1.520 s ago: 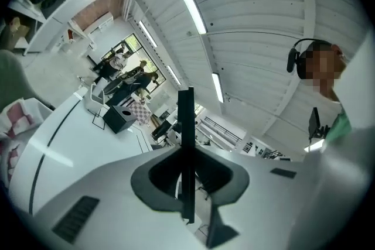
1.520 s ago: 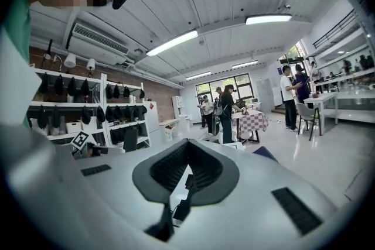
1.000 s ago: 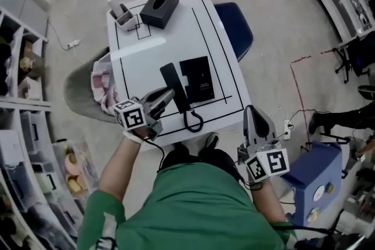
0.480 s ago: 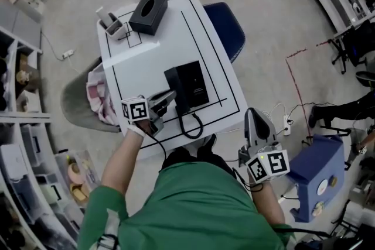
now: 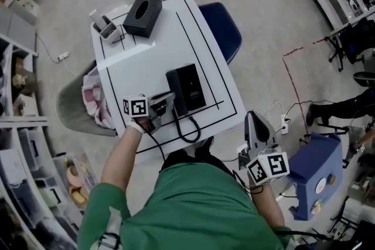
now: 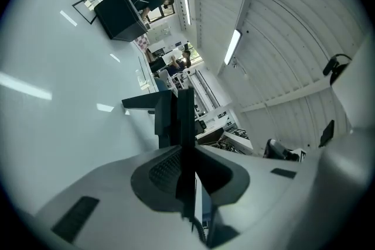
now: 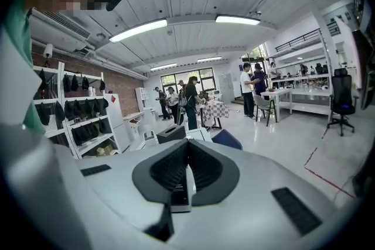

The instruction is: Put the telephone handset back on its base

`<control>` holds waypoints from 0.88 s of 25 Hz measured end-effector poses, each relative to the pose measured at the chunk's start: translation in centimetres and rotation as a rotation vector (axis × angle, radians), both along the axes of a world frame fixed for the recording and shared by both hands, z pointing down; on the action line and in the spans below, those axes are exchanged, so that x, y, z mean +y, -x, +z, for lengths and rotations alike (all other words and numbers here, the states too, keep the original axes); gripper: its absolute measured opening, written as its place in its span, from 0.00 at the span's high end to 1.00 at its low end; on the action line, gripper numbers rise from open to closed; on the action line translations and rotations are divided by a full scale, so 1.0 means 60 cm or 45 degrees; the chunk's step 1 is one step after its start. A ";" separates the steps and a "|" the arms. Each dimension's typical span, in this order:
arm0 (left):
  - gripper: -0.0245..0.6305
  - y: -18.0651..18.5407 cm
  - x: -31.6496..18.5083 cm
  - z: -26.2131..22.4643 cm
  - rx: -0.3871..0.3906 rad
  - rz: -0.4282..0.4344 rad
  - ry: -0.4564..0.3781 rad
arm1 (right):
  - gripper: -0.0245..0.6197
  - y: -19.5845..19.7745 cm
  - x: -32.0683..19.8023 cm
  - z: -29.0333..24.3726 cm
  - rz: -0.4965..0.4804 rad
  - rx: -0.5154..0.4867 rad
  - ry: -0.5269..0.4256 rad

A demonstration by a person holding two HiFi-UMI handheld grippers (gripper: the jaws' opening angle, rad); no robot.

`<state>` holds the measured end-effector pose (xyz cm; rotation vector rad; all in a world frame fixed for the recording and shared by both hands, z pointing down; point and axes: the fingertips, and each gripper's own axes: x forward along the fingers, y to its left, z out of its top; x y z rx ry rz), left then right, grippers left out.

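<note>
Clamping the telephone handset [image 5: 174, 86] in the left tool [image 5: 169, 99], jaws pressed on its narrow black body, with the coiled cord [image 5: 186, 130] looping toward the near edge of the white counter [image 5: 153, 50]. Lying along the left side of the black base [image 5: 194, 86], touching it or just above; cannot tell whether fully seated. Looks like the final placing step. Calls next for settling the handset flat into its cradle, then parting the jaws and drawing the tool back toward the near edge without dragging the cord. Further right, off the counter: right tool [image 5: 255, 118] with jaws together on nothing, idle and well apart from the phone.
</note>
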<state>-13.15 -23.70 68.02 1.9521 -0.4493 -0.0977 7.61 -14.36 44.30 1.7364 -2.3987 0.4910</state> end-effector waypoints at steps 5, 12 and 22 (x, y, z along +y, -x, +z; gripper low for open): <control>0.84 -0.003 -0.005 0.024 0.038 0.001 0.070 | 0.93 -0.001 -0.002 0.004 0.006 -0.015 0.021; 0.84 -0.015 -0.006 0.022 0.062 0.029 0.054 | 0.93 -0.001 -0.002 0.010 0.004 -0.027 0.048; 0.83 -0.016 -0.015 0.032 -0.035 -0.032 0.090 | 0.93 0.005 -0.012 0.007 -0.024 -0.034 0.043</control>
